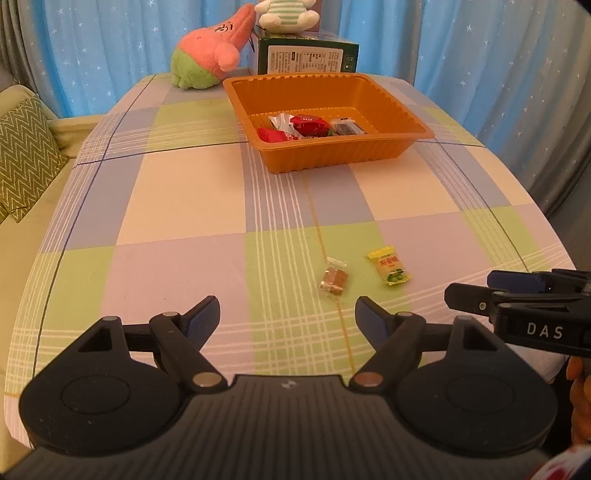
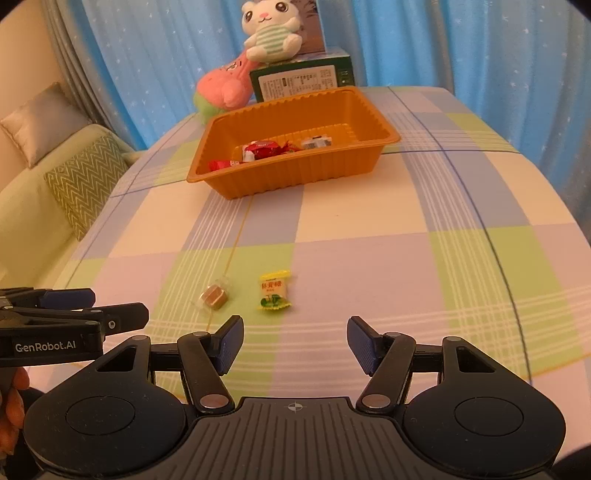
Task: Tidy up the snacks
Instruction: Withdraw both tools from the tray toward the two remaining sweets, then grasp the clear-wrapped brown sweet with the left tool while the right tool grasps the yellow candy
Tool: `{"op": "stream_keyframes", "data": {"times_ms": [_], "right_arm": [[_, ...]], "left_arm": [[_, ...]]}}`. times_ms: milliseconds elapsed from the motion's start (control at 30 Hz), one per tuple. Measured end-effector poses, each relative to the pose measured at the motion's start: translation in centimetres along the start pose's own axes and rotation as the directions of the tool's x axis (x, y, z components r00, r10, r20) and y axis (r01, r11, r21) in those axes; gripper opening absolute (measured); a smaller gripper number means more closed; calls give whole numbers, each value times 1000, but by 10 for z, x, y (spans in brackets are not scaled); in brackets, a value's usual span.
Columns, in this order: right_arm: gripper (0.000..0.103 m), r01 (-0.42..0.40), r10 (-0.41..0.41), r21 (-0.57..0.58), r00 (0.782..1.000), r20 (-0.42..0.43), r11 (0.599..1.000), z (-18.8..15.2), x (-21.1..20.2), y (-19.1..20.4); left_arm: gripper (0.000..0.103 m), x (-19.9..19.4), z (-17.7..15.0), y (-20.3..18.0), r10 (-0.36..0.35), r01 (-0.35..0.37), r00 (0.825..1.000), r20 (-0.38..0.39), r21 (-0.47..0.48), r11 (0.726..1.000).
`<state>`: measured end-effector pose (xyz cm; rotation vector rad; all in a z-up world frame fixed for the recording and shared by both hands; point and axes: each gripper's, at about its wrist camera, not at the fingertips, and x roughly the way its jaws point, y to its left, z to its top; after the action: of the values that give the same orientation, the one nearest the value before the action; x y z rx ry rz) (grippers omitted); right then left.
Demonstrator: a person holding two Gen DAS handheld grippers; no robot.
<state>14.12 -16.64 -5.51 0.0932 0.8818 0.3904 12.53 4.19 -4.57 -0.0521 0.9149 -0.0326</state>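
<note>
Left wrist view: two loose snacks lie on the checked tablecloth (image 1: 184,206) at lower centre, a brown candy (image 1: 333,280) in clear wrap and a yellow candy (image 1: 389,267) just to its right. An orange tray (image 1: 332,153) at upper centre holds about four wrapped sweets, partly hidden by its near wall. Two plush toys sit at the top, the striped one (image 1: 284,14) cut off by the frame edge, the pink one (image 1: 210,55) beside a green box (image 1: 306,55). The left gripper (image 1: 288,317) fills the bottom, jaws apart and empty; the brown candy lies just above its right finger. The right gripper (image 1: 476,291) enters from the right edge, mostly cut off.

Right wrist view: the same two candies, brown (image 2: 214,297) and yellow (image 2: 274,291), lie left of centre, slightly blurred. The tray (image 2: 295,173) shows three or four sweets; the exact count is hard to tell. The right gripper (image 2: 295,341) stands released, nothing between its pads; the yellow candy lies just above its left finger. The left gripper (image 2: 110,310) juts in at lower left, with fingertips (image 2: 14,410) of a hand below it.
</note>
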Motion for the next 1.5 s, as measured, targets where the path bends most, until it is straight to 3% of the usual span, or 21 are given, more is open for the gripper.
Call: {"op": "stream_keyframes", "data": {"times_ms": [100,367,800,1233,1500], "right_arm": [[63,1,-1,-16,1000,3,1000,3,15,3],[41,-14,14,-74,1000,-5,997,10,54,13],[21,16,-19,-147,1000,-14,989,12,86,21],[20,68,-67,-15,997,42,998,14,53,-21],[20,76,-77,32,996,37,997,7,46,-35]], "left_arm": [[78,11,3,4,-5,5,1000,-10,10,1000],[77,32,10,12,-21,21,1000,-19,23,1000],[72,47,12,14,-62,63,997,-40,27,998],[53,62,16,-17,-148,151,988,-38,127,980],[37,79,14,-35,-105,112,994,-42,213,971]]}}
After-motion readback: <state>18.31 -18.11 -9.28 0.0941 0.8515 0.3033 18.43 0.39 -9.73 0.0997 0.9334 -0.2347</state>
